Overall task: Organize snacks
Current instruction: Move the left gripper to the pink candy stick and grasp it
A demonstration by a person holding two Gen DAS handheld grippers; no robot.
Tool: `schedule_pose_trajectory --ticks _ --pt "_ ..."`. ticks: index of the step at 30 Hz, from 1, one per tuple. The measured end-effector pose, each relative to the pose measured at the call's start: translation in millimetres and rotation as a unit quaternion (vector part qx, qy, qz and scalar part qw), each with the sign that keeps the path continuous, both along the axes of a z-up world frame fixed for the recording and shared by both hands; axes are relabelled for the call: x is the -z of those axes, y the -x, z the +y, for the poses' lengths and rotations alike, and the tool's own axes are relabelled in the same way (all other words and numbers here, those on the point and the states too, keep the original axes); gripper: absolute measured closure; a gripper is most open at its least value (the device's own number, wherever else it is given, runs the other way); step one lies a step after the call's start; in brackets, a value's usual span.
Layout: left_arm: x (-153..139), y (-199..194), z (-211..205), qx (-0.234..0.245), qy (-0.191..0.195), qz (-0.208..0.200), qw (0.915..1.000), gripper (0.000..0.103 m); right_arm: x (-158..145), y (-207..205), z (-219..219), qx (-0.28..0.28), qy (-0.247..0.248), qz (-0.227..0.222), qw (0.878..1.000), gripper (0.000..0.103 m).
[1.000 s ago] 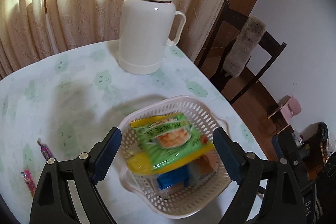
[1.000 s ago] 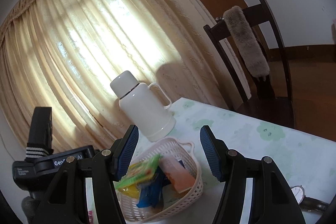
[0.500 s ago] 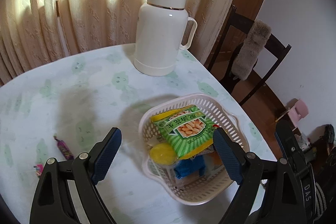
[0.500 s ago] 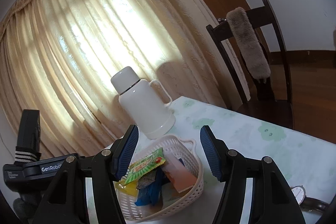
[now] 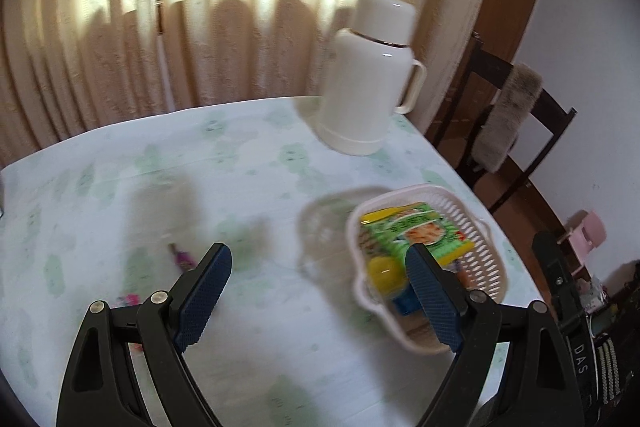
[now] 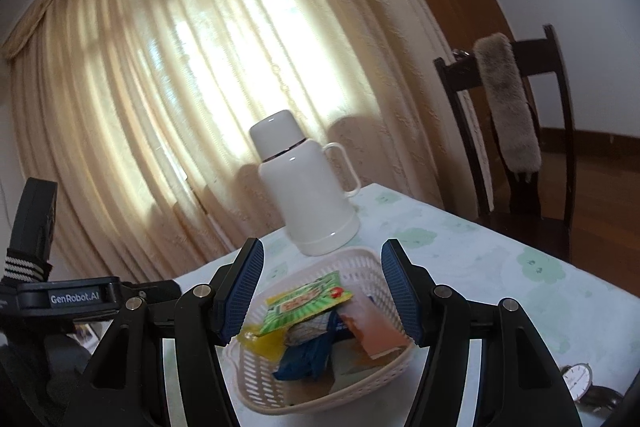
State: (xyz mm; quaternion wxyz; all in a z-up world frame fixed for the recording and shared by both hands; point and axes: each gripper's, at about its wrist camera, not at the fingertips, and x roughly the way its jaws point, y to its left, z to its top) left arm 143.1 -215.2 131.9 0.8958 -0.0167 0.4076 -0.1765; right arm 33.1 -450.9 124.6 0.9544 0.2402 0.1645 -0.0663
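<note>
A cream slotted basket [image 5: 486, 247] [image 6: 360, 259] on the table holds a green snack packet [image 5: 416, 233] [image 6: 308, 301], a yellow piece [image 5: 382, 269], a blue packet [image 6: 308, 357] and an orange-brown packet [image 6: 374, 333]. My left gripper [image 5: 318, 297] hangs open and empty over bare tablecloth, left of the basket. Two small candies lie on the cloth beyond it: a purple one [image 5: 182, 259] and a pink one [image 5: 128, 299]. My right gripper [image 6: 322, 291] is open and empty, with the basket framed between its fingers further off.
A tall white thermos jug [image 5: 370, 79] [image 6: 308, 187] stands behind the basket near the curtain. A dark wooden chair [image 6: 516, 131] with a furry cover sits past the table's right edge. A wristwatch [image 6: 578, 379] lies at the table's near right.
The left gripper has swung left off the basket, which slid from between its fingers to the right; the candies came nearer the centre. The right view rolled slightly, the basket still framed.
</note>
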Motion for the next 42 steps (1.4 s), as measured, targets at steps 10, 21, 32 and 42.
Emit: schedule_pose_trajectory --ticks 10,21,32,42 --pt "7 5 78 -0.085 0.004 0.004 0.9963 0.017 2 -6 35 -0.051 0.054 0.007 0.997 0.04" --pt "44 1 132 -0.168 -0.033 0.027 0.9848 0.017 9 -9 78 -0.103 0.118 0.017 0.988 0.04" --pt "90 -16 143 -0.183 -0.056 0.091 0.9773 0.025 19 -8 116 -0.174 0.153 0.03 0.972 0.04" --pt "122 -26 140 -0.18 -0.071 0.135 0.9718 0.052 31 -11 139 -0.243 0.162 0.054 0.955 0.04"
